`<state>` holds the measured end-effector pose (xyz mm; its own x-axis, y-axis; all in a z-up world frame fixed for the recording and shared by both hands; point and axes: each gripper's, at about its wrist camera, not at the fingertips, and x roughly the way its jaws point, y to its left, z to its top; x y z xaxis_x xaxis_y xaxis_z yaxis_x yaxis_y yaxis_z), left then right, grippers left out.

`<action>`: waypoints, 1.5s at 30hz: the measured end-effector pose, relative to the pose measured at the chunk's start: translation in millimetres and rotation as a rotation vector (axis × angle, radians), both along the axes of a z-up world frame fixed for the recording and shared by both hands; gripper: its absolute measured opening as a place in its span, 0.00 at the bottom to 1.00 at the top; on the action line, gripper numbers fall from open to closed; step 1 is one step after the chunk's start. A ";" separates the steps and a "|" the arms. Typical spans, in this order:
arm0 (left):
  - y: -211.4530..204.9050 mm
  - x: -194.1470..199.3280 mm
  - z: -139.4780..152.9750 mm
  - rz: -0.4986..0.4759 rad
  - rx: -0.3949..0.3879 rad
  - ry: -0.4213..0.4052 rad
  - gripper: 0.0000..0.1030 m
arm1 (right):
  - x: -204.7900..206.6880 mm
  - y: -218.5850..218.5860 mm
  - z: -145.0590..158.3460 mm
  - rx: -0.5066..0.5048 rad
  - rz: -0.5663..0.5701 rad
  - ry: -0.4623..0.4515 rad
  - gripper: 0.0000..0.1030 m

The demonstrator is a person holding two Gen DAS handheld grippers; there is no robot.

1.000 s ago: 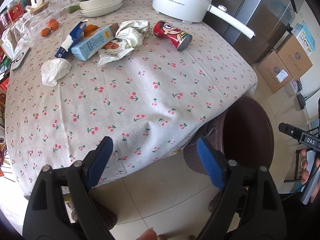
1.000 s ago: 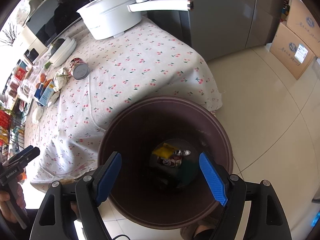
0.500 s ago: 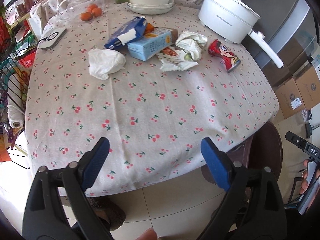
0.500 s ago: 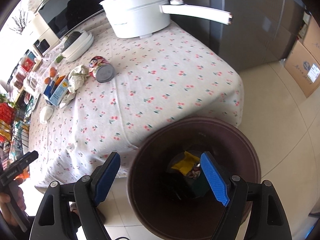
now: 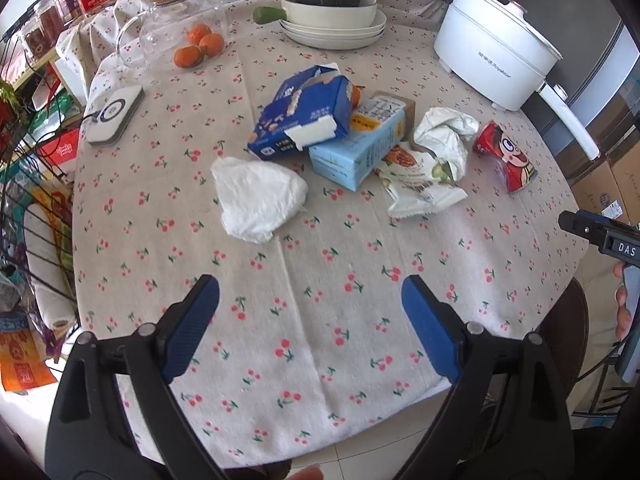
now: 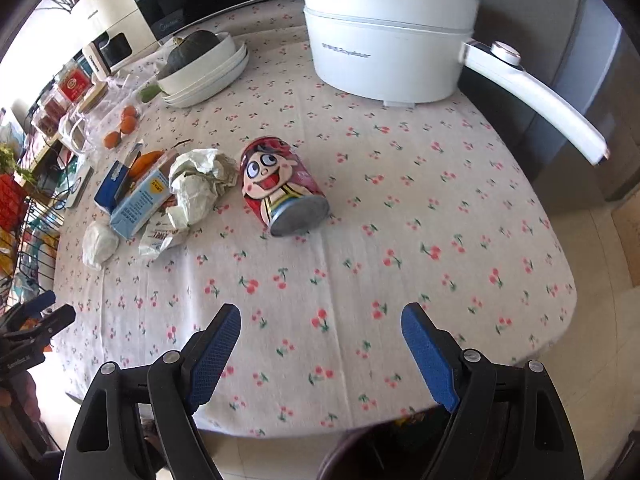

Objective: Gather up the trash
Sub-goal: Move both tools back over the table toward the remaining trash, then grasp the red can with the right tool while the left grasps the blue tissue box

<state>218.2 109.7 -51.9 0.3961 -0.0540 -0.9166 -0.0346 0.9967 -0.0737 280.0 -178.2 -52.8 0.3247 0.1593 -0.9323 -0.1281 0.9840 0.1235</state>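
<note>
Red cartoon-face can [image 6: 282,186] is lying on its side mid-tabletop [image 6: 400,240], silver end facing the near edge, crumpled wrapper [image 6: 200,184] beside it; left gripper [image 5: 310,320] and right gripper [image 6: 320,348] are hovering wide-jawed, empty.

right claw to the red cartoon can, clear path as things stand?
Probably yes. The right claw is open and empty, with only bare tablecloth between it and the red cartoon can. The can lies on its side, and the crumpled wrapper sits close beside it.

Round table [image 5: 360,320] under cherry-print cloth; pale tiled floor [image 6: 600,360]; cardboard boxes [image 5: 616,184] right; bright daylight left.
</note>
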 end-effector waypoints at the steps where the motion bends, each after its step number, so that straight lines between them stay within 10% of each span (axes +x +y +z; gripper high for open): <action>1: 4.5 8.2 -0.9 -0.004 0.002 -0.002 0.90 | 9.8 5.3 -2.6 -0.002 0.009 0.000 0.82; 16: 28.5 126.2 -21.6 0.052 -0.228 0.008 0.90 | 87.1 38.2 -37.2 0.048 0.081 0.048 0.80; 23: 28.7 136.0 -42.9 0.078 -0.225 0.023 0.89 | 84.7 46.5 -56.6 0.015 0.158 0.071 0.54; 33: 25.9 121.1 -12.2 0.049 -0.208 -0.070 0.44 | 64.1 30.2 -44.1 0.044 0.126 0.051 0.54; 45: 76.9 91.5 -4.6 0.203 -0.058 -0.057 0.24 | 17.4 2.7 -14.1 0.071 0.088 0.033 0.54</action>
<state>309.7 186.6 -56.6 0.4551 -0.0200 -0.8902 -0.2282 0.9638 -0.1383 297.4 -175.5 -66.9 0.2763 0.2521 -0.9274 -0.2085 0.9577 0.1982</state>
